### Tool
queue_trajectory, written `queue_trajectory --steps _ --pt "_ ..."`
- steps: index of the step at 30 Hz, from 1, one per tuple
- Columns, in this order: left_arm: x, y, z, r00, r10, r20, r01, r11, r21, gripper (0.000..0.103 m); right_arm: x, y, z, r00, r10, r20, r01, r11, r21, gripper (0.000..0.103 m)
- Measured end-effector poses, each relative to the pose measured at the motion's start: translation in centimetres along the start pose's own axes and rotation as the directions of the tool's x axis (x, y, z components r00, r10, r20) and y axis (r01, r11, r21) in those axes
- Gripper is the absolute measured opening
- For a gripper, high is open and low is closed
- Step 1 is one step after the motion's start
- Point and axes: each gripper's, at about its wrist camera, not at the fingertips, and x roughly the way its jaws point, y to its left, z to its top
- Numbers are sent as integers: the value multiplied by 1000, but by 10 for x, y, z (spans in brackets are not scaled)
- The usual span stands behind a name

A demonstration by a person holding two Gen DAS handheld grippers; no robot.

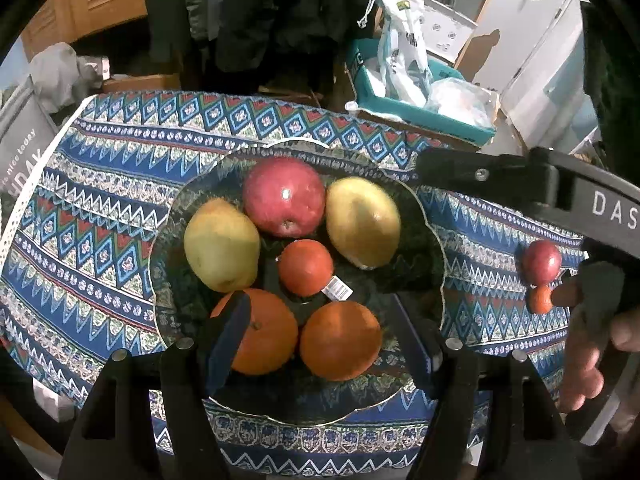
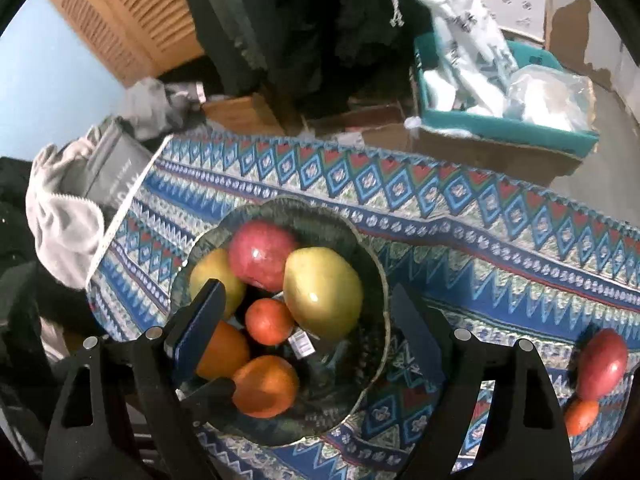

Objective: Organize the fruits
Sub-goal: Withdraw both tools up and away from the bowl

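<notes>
Blue patterned cloth (image 1: 100, 216) covers the bench, and a dark glass bowl (image 1: 428, 248) sits in the middle of it. Inside the bowl are a red apple (image 1: 284, 196), two yellow-green pears (image 1: 220, 244) and (image 1: 362, 226), a small red-orange fruit with a sticker (image 1: 306, 267), and two oranges (image 1: 268, 332) and (image 1: 340, 346). All of them touch or nearly touch each other.

Two fruits are not in the bowl yet. A second red apple (image 2: 602, 364) and a little orange fruit (image 2: 582, 416) lie on the cloth, well apart from the bowl, on its right side. They touch each other, with the little one closer to the person.

The left claw (image 1: 320, 340) hangs over the near edge of the bowl. It is wide open and holds nothing. The right claw (image 2: 308, 328) is also over the bowl, wide open and empty.

From the right claw, the two loose fruits lie off to the right and a bit nearer. The right hand (image 1: 588, 356) looks closer to them than the left one is, so I think the right claw should go and get them. It would need to swing to the right and go down. The apple is round, so any way of pinching it should work. The two fruits touch, so grabbing one may make the other roll.
</notes>
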Motion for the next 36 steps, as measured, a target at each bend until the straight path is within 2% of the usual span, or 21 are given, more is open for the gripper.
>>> queue_trajectory --steps 7,16,27,36 --pt "-18 -11 6 999 4 53 -5 1000 22 73 -32 -4 2 995 -80 56 81 997 -9 84" --pt "-31 -35 8 996 4 93 -11 997 82 75 -73 -14 -8 973 -199 118 205 978 -43 84" --pt "-44 -73 7 993 -12 116 -6 988 157 76 -124 -32 -25 950 -253 182 262 965 -30 84" --pt "-53 -104 7 991 -25 134 -5 977 214 78 -156 -54 -42 933 -298 200 304 953 3 84"
